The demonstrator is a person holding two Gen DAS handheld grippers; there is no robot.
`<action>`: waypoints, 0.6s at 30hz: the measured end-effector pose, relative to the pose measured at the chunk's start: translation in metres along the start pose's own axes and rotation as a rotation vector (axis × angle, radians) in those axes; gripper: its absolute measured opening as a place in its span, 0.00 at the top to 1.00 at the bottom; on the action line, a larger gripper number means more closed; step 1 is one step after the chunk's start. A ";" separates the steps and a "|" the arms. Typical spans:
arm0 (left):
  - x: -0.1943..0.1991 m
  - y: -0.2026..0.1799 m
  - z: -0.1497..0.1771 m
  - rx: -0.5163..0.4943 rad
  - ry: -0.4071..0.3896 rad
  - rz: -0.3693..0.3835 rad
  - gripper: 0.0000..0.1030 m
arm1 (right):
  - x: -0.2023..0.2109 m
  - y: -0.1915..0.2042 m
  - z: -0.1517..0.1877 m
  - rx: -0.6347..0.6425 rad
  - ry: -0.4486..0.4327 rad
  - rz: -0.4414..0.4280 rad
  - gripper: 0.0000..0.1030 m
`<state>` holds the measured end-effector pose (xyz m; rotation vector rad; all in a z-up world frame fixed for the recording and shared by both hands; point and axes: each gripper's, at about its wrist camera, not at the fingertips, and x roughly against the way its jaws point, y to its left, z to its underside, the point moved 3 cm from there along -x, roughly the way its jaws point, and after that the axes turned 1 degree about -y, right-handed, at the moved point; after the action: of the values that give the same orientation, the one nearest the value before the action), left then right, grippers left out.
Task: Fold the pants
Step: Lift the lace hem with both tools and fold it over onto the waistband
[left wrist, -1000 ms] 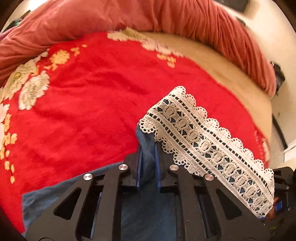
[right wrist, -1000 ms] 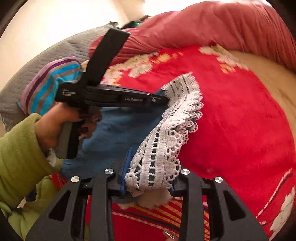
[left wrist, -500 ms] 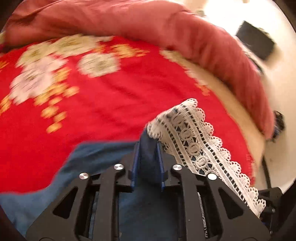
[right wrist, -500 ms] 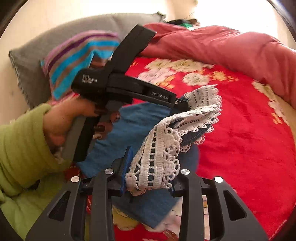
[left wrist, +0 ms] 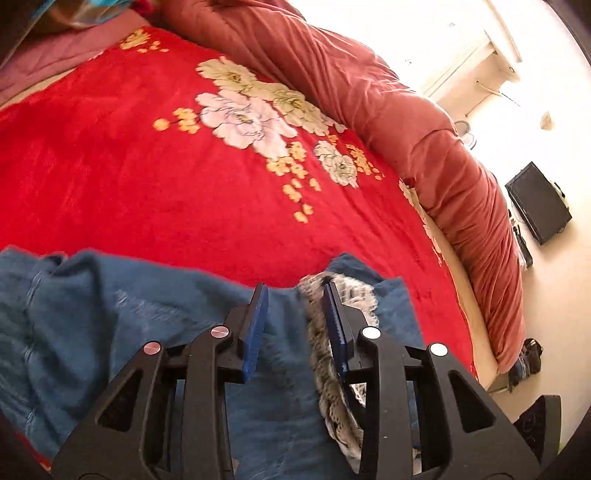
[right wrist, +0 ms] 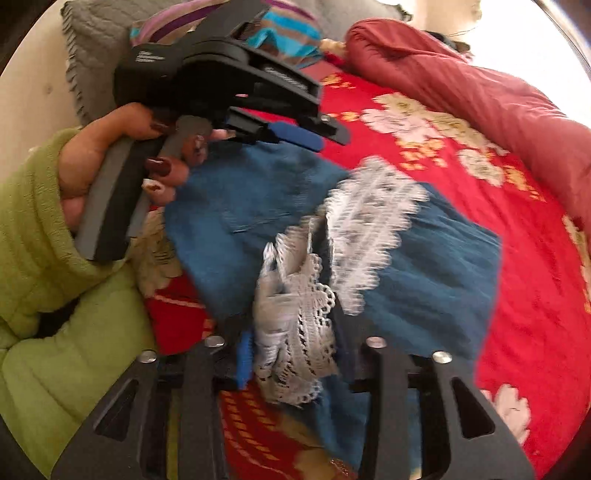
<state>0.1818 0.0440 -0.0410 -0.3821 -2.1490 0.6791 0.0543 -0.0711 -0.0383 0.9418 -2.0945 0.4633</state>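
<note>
Fold laid: both grippers, left gripper (left wrist: 295, 325) and right gripper (right wrist: 291, 354), are opening off the blue lace-hemmed cotton pants (right wrist: 424, 266), lace hem lying loose between each pair of jaws; next, withdraw and smooth.

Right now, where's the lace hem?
Right wrist view, centre: the lace hem lies bunched on the blue pants, running between the opening right gripper jaws.

A red bedspread (left wrist: 129, 177) printed with pale flowers (left wrist: 243, 118) covers the bed. A rust-red duvet (left wrist: 369, 85) lies bunched along its far and right edge. On the far left, a striped cushion (right wrist: 291, 26) leans on a grey quilted pillow (right wrist: 96, 40). A black box (left wrist: 539, 203) sits on the floor, right.
</note>
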 end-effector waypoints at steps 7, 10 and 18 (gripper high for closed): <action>-0.003 -0.002 0.008 0.023 0.026 0.071 0.74 | 0.045 0.000 -0.014 0.016 -0.121 -0.059 0.44; -0.004 -0.007 0.010 0.029 0.040 0.112 0.74 | 0.065 -0.028 -0.017 -0.037 -0.191 -0.013 0.38; -0.046 -0.014 0.007 0.063 0.135 0.133 0.67 | 0.026 -0.124 -0.023 -0.241 -0.105 0.134 0.38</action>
<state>0.2042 0.0076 -0.0649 -0.5260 -1.9824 0.7722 0.1484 -0.1512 -0.0022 0.7024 -2.2580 0.2249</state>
